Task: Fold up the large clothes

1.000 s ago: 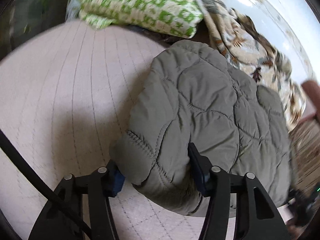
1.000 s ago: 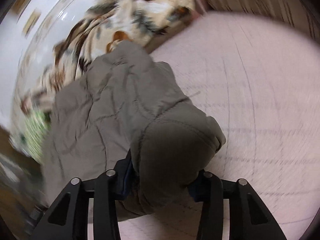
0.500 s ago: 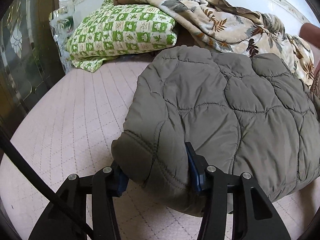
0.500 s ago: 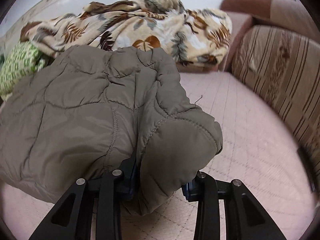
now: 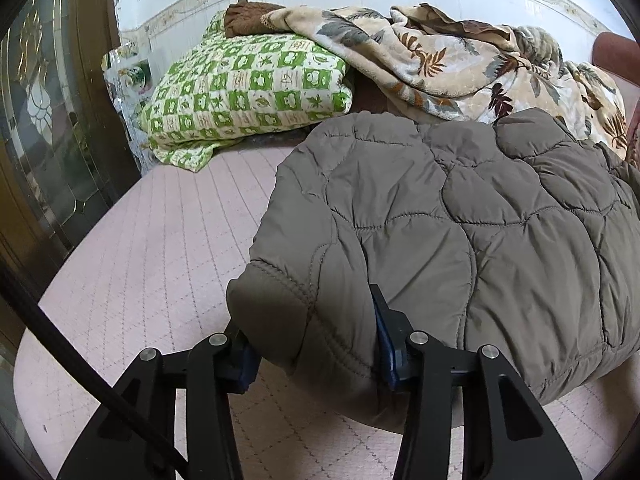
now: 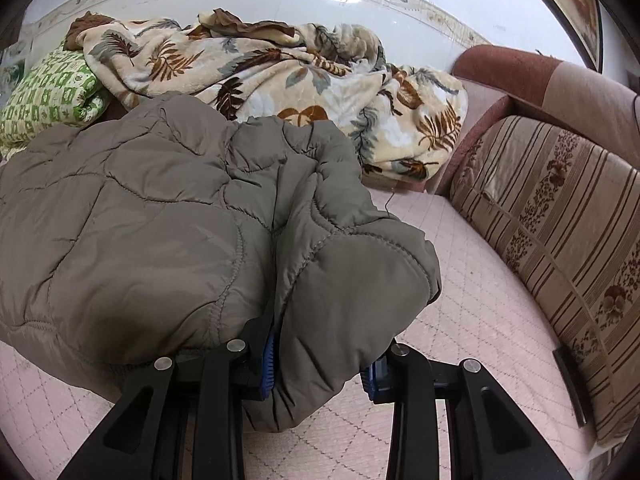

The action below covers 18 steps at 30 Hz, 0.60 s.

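Observation:
An olive-grey quilted jacket (image 5: 460,220) lies bunched on the pink quilted mattress (image 5: 160,260). My left gripper (image 5: 312,332) has the jacket's near left corner between its blue pads, and its jaws are closing on the padded fabric. In the right wrist view the same jacket (image 6: 140,220) spreads to the left, and my right gripper (image 6: 320,364) is shut on its near right corner, a thick fold bulging over the pads. Both held corners sit slightly above the mattress (image 6: 460,300).
A green checked pillow (image 5: 248,88) and a crumpled leaf-print blanket (image 5: 440,60) lie beyond the jacket against the wall. A striped cushion (image 6: 552,220) borders the mattress on the right. A wooden door with glass (image 5: 40,120) stands at the left.
Both wrist views have rolled back to level. Each gripper's jaws have narrowed on its jacket corner, and the corners have risen a little off the mattress.

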Each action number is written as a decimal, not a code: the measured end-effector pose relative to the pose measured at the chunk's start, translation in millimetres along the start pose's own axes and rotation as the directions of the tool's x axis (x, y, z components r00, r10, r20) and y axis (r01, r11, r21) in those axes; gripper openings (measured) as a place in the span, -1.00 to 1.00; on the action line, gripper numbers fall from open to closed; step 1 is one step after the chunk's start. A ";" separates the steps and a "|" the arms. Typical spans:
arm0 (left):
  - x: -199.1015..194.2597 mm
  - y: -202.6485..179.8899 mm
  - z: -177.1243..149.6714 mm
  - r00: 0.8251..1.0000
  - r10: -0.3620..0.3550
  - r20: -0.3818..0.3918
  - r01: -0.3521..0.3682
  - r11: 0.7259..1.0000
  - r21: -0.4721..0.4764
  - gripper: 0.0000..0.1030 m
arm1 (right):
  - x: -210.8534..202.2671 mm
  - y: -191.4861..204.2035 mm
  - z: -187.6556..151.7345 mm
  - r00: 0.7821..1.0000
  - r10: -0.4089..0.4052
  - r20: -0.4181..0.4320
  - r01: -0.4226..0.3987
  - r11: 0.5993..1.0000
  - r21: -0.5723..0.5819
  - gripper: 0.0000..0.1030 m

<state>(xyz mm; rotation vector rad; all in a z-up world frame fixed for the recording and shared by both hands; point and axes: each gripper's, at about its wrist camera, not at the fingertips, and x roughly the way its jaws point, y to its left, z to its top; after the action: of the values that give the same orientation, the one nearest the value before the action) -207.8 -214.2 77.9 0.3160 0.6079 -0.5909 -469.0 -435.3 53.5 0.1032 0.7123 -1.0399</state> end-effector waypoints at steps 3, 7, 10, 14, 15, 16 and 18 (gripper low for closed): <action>-2.3 1.2 1.0 1.000 -0.004 0.004 0.004 1.000 -0.004 -0.11 | -4.0 -1.2 1.7 1.000 -0.001 0.010 0.001 1.000 0.000 -0.33; -5.4 1.5 1.8 1.000 -0.003 0.009 0.003 1.000 -0.002 -0.11 | -6.6 -2.0 3.1 1.000 0.001 0.012 -0.001 1.000 0.000 -0.33; -9.3 2.2 2.8 1.000 -0.005 0.014 0.005 1.000 -0.003 -0.11 | -9.8 -2.9 4.3 1.000 0.001 0.017 -0.001 1.000 -0.001 -0.33; -14.9 2.2 2.8 1.000 -0.002 0.022 0.002 1.000 0.005 -0.11 | -14.8 -4.2 4.6 1.000 0.001 0.021 -0.001 1.000 -0.002 -0.33; -16.5 2.3 2.6 1.000 -0.002 0.023 0.002 1.000 0.006 -0.11 | -16.0 -4.8 4.3 1.000 0.002 0.021 -0.002 1.000 -0.002 -0.33; -18.3 2.6 2.5 1.000 -0.002 0.025 0.002 1.000 0.006 -0.11 | -17.7 -5.3 4.2 1.000 0.002 0.023 -0.002 1.000 -0.004 -0.33; -21.8 3.4 2.3 1.000 -0.002 0.027 0.002 1.000 0.007 -0.11 | -21.1 -6.3 4.2 1.000 0.002 0.027 -0.002 1.000 -0.008 -0.33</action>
<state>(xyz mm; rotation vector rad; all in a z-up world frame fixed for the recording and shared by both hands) -219.3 -203.3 93.5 0.3137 0.5800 -0.5983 -478.5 -424.4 70.6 0.0830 0.6916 -1.0350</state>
